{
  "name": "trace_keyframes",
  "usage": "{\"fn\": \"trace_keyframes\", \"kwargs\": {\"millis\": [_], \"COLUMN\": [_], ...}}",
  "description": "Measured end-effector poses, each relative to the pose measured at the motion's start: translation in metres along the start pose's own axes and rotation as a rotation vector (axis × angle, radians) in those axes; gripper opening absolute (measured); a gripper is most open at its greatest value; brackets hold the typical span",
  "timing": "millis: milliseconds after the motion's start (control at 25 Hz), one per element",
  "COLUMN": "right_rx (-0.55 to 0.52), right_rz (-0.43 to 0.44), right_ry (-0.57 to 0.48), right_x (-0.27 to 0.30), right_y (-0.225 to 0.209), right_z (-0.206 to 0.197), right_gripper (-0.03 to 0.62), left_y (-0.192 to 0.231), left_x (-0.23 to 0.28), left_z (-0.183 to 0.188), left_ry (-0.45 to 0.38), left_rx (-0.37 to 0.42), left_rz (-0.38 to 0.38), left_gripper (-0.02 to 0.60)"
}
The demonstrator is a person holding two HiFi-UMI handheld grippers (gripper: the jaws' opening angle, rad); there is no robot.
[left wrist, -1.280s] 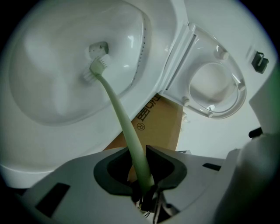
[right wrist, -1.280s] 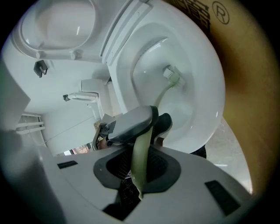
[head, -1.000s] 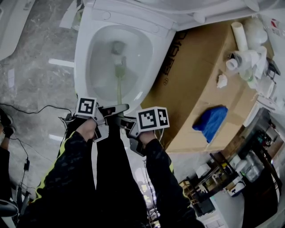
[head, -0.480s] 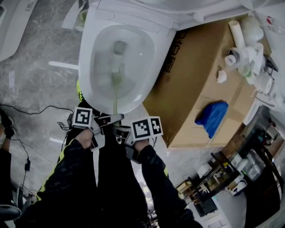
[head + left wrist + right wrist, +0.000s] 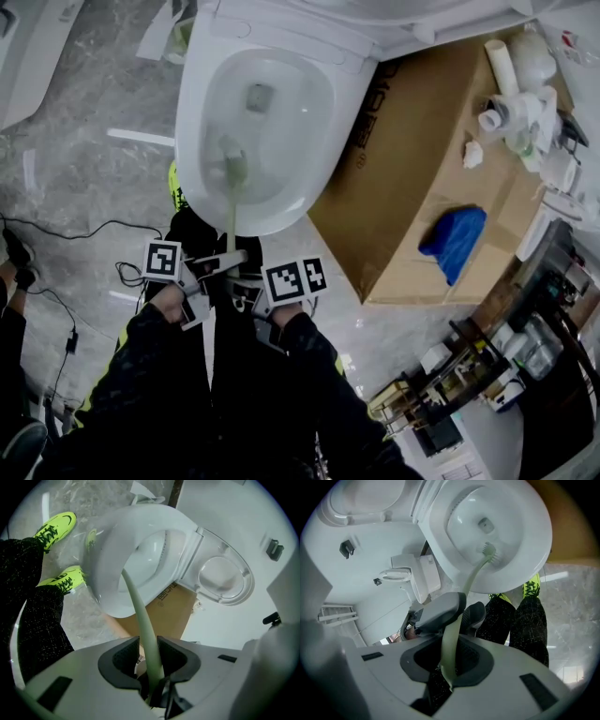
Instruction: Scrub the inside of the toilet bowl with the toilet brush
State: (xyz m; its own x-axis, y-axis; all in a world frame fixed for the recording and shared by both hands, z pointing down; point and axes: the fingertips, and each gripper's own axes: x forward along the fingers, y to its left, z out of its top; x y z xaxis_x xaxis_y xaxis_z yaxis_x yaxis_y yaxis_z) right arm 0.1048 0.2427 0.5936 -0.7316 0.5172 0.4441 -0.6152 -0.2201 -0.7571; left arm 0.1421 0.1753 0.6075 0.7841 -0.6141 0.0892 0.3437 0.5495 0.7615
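- My left gripper (image 5: 225,261) (image 5: 149,657) has its jaws closed tight on the pale green handle of the toilet brush (image 5: 231,208) (image 5: 139,613), which runs straight up between the two dark pads.
- My right gripper (image 5: 247,287) (image 5: 451,660) is clamped on the same handle, at its near end. It sits just behind the left gripper, and the two almost touch.
- The brush (image 5: 472,578) slants from my grippers over the front rim and down into the toilet bowl (image 5: 192,122) (image 5: 107,576) (image 5: 534,541).
- Its bristle head (image 5: 232,169) (image 5: 488,551) lies against the bowl's inner wall on the left side, a little short of the drain opening (image 5: 259,97).
- The seat and lid (image 5: 224,577) stand raised behind the bowl.
- A cardboard box (image 5: 412,169) lies just beside the toilet on the right, with a blue cloth (image 5: 455,239) on top.
- My neon yellow shoes (image 5: 58,524) stand on the grey floor (image 5: 75,141) at the foot of the bowl.
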Motion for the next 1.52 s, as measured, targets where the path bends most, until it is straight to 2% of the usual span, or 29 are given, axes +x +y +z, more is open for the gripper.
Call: {"fn": "trace_keyframes", "kwargs": {"millis": [360,800,1240,1520], "right_rx": [-0.046,-0.17,-0.268,-0.319], "right_rz": [0.044,0.032,0.014,0.004], "right_ry": [-0.017,0.001,-0.018,-0.044], "right_x": [0.013,0.02,0.024,0.021], "right_y": [0.019,0.034,0.047,0.053], "right_z": [0.01,0.041,0.081,0.111], "right_gripper": [0.061,0.061,0.061,0.061], "left_y": [-0.014,-0.035,-0.059,-0.073], "left_x": [-0.016,-0.021,-0.02,-0.011], "left_z": [0.015,0.049,0.088,0.114], "left_ry": [-0.04,-0.099,-0.163,-0.177], "left_rx": [0.079,0.185,0.279,0.342], "left_rz": [0.036,0.02,0.005,-0.005], "left_gripper": [0.106,0.105,0.106,0.105]}}
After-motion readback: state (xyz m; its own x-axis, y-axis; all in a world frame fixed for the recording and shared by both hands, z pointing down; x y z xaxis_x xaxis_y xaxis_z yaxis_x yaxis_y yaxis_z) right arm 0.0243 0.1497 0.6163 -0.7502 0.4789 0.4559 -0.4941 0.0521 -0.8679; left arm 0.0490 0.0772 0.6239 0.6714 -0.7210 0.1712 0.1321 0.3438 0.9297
